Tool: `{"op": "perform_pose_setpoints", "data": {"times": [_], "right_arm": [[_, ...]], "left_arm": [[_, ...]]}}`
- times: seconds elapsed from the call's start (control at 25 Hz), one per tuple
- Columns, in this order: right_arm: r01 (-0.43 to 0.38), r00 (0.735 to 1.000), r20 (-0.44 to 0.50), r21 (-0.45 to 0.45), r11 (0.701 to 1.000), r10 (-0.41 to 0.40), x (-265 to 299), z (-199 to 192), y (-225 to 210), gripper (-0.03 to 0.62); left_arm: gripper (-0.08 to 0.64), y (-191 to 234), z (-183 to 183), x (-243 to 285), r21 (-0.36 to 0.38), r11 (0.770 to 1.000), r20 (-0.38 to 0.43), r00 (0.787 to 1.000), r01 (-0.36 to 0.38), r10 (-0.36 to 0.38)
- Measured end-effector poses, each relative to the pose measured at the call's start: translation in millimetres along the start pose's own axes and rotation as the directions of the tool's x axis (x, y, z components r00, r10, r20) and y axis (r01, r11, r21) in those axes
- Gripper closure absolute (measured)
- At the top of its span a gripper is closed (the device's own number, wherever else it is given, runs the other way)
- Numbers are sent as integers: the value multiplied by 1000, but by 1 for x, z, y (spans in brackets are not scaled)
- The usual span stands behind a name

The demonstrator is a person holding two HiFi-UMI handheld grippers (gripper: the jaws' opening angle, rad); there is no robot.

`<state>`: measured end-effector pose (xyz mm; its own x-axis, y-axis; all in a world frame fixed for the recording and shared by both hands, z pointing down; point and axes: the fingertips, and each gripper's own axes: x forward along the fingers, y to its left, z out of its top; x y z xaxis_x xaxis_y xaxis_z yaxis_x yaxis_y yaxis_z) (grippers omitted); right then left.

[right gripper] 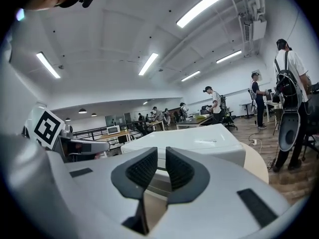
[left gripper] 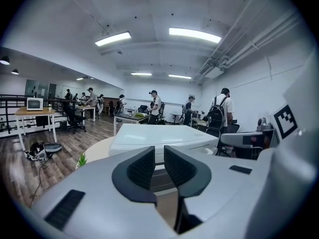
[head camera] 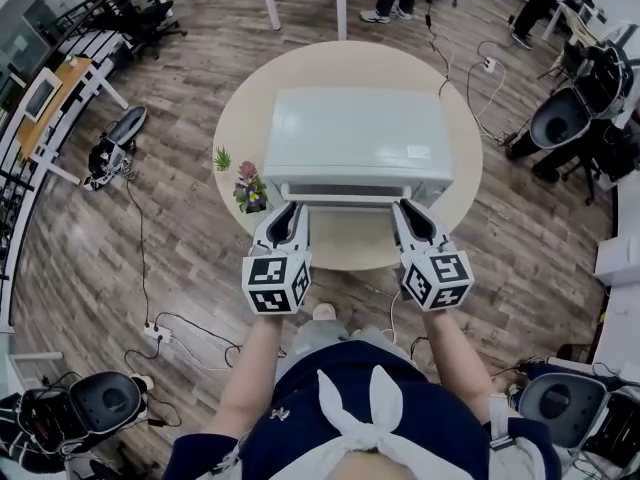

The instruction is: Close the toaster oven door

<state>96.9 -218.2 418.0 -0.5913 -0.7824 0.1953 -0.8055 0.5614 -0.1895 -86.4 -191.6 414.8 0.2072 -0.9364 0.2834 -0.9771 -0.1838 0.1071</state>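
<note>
A person in a dark top holds the left gripper [head camera: 293,208] and the right gripper [head camera: 401,208] side by side, tips at the lower front edge of a white toaster oven [head camera: 360,133]. Each gripper's own view shows its jaws drawn close, with a narrow slit left between the ribbed pads [left gripper: 142,167] and nothing held in it. The oven sits in the middle of a round table [head camera: 470,183] on a wooden floor [head camera: 180,78]. Its door [head camera: 345,195] faces the tips, but no view settles how far it is shut, and the inside is hidden. Only the head view takes in the small potted plant [head camera: 250,190] and a green sprig [head camera: 222,158], both beside the oven's left corner, and a power strip [head camera: 152,333] on the floor. Only the gripper views reach the ceiling lights [left gripper: 194,34] and the people [left gripper: 154,103] standing at desks across the room, one wearing a backpack [right gripper: 288,86].
</note>
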Motion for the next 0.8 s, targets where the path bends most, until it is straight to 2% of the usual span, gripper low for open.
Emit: {"op": "perform_pose_setpoints", "data": {"times": [0.32, 0.52, 0.8], "right_arm": [[-36, 999, -34, -38, 999, 35, -17, -12, 25, 586], [-80, 995, -70, -42, 996, 77, -22, -20, 35, 588], [-122, 989, -87, -62, 991, 116, -32, -24, 50, 589]], "left_arm": [[514, -29, -6, -26, 9, 1000, 13, 1000, 24, -24], [520, -52, -13, -29, -2, 998, 7, 998, 66, -66], [523, -71, -21, -34, 21, 995, -13, 995, 94, -94]]}}
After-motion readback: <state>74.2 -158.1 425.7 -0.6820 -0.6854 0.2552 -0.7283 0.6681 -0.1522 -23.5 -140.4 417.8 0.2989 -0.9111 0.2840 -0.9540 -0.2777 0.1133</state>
